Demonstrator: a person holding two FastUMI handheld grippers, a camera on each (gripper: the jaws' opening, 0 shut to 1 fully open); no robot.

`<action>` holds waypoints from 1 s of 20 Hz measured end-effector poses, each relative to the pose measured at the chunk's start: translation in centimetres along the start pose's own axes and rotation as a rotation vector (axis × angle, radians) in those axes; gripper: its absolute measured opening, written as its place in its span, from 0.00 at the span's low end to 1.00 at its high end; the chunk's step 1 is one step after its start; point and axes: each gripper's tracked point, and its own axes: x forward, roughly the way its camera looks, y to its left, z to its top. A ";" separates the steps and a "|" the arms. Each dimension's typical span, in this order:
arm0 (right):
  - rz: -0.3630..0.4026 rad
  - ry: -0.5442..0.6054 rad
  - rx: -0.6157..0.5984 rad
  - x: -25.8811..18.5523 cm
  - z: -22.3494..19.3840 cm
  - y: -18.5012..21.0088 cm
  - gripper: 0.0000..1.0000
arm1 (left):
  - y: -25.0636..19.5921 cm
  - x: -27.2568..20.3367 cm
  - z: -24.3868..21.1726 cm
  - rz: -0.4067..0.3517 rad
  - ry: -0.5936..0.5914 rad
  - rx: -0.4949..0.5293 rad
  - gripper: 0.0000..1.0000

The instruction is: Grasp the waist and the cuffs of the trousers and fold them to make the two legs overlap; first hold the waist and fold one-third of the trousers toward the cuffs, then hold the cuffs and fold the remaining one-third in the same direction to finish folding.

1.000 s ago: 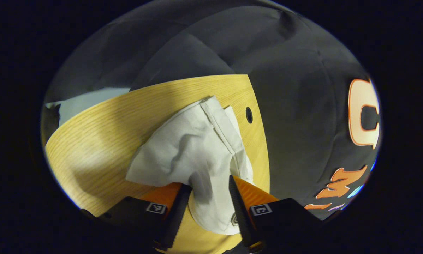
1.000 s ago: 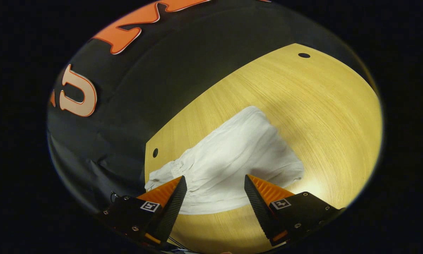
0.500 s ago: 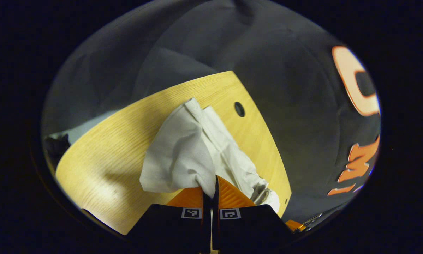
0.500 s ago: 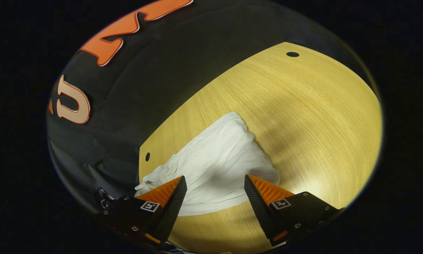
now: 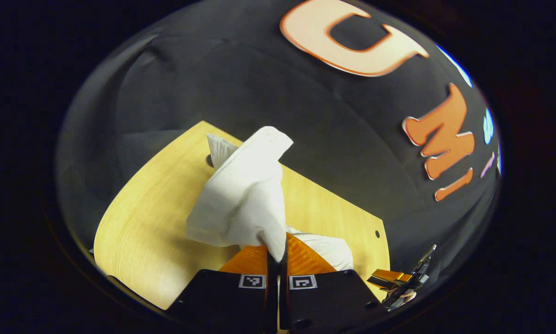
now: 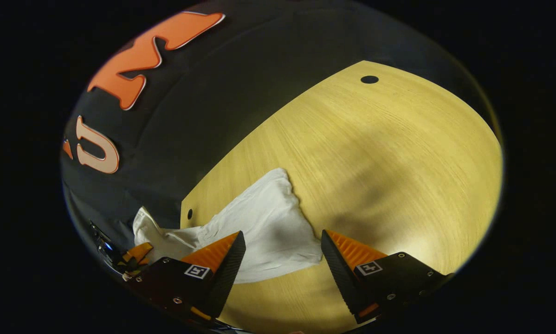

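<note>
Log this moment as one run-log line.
left gripper: shut on trousers, lifting | right gripper: open above trousers | table: wooden

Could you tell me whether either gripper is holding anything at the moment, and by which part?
The left gripper is shut on a fold of the white cloth trousers; which part cannot be told. The right gripper is open, holding nothing.

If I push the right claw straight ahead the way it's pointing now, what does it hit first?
Most likely the white trousers: the right claw is open, with the cloth lying on the wooden table just ahead between its fingers. Depth is unclear, so it may touch the tabletop at almost the same point.
</note>
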 end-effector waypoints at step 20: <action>-0.079 -0.067 0.182 -6.3 3.7 -15.3 0.98 | -16.0 13.5 -10.3 -0.081 0.336 0.393 0.05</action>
